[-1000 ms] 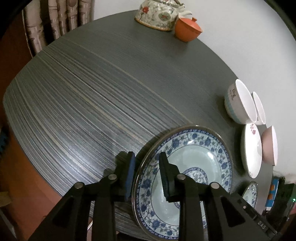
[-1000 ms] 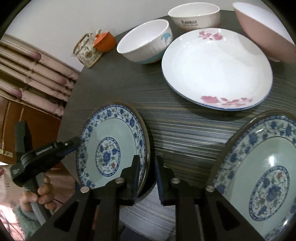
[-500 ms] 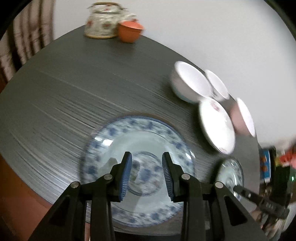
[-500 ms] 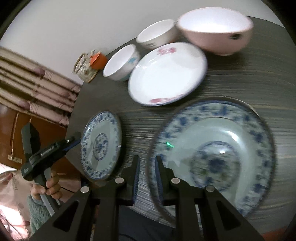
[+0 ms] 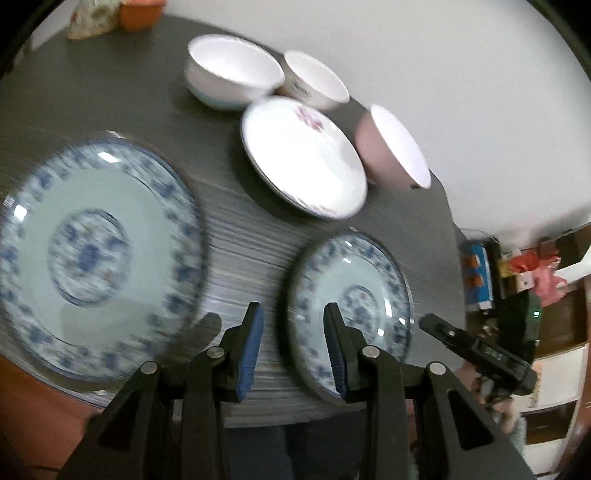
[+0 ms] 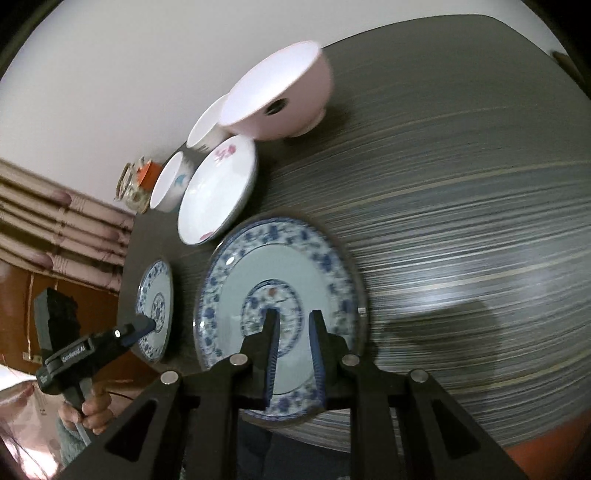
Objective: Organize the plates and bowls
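Three plates lie on the tabletop (image 5: 110,92): a large blue plate (image 5: 92,254), a small blue plate (image 5: 351,299) and one white plate (image 5: 303,155). There are three bowls: two white bowls (image 5: 232,70) (image 5: 316,79) and one pink bowl (image 5: 391,147). At the far edge stand one teapot (image 6: 133,188) and one orange cup (image 5: 142,13).

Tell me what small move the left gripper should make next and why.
Probably lower the left gripper and close on the rim of the smaller-looking blue-and-white plate: its open fingers straddle that rim, one over the table, one over the plate.
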The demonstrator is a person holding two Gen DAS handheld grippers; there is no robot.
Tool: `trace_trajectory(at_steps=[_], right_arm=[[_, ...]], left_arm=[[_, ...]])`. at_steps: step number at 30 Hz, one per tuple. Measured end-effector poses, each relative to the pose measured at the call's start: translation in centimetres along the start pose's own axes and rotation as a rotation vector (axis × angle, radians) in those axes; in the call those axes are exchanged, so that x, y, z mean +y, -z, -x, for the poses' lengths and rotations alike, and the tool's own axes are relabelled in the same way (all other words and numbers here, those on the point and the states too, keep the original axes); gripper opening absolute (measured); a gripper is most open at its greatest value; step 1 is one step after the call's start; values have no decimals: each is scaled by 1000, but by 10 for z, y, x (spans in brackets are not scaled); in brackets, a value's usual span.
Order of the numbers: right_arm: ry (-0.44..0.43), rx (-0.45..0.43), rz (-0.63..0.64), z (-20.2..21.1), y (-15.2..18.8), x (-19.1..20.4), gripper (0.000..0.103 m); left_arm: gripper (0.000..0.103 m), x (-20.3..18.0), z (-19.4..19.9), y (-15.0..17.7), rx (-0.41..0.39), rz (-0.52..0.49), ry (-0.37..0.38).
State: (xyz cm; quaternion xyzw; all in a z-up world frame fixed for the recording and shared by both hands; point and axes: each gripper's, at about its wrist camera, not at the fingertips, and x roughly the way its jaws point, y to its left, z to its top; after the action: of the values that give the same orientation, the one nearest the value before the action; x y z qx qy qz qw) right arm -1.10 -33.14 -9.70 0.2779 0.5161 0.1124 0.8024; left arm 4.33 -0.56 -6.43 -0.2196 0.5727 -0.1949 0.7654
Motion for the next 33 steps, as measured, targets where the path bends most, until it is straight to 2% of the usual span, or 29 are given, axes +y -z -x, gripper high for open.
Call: trace_trajectory(at_steps=[10, 33], right_arm=[[17, 5, -25, -10, -2, -27, 18], [-4, 23, -48, -23, -1, -39, 18]], left_arm=[[30, -10, -33, 5, 79, 63, 25], [28, 9, -58, -1, 144, 99, 7]])
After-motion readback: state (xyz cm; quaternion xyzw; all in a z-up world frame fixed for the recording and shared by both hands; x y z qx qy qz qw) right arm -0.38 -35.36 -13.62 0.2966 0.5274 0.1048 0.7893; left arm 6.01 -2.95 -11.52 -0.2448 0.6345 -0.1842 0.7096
